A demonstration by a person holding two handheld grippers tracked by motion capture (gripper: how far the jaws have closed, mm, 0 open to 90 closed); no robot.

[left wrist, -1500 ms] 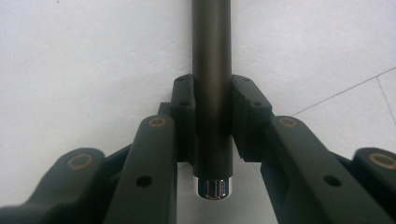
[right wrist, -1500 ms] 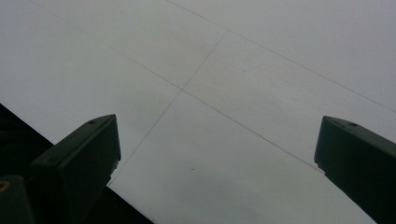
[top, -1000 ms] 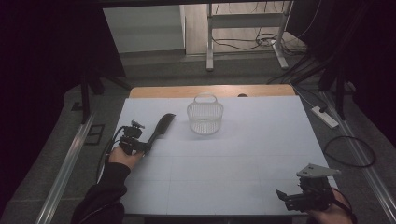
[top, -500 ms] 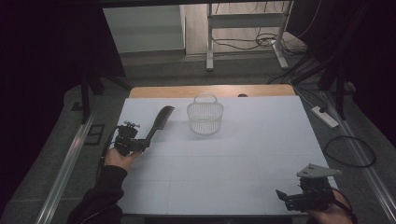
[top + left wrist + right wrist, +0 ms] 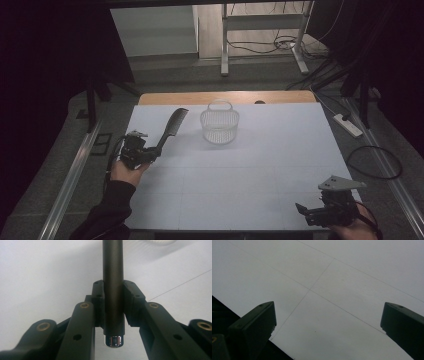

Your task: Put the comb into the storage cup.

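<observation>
A black comb [image 5: 172, 126] with a round dark handle [image 5: 113, 290] is held off the white table at the left; its toothed end points up and away toward the back. My left gripper [image 5: 152, 152] is shut on that handle, both pads pressing its sides, and a shiny metal cap shows at the handle's near end. To the comb's right stands a clear mesh basket [image 5: 219, 123] with a hoop handle. Near the front right corner my right gripper [image 5: 303, 212] is open, with bare table between its jaws in the right gripper view.
The white table sheet [image 5: 260, 165] carries faint grid lines, and a wooden edge [image 5: 225, 97] runs along its back. On the floor lie a power strip [image 5: 349, 125] and cables at the right, with a metal frame [image 5: 225, 45] behind the table.
My left gripper has lifted the comb and carried it a little toward the basket, the comb now tilted more steeply. The right gripper has stayed put.
</observation>
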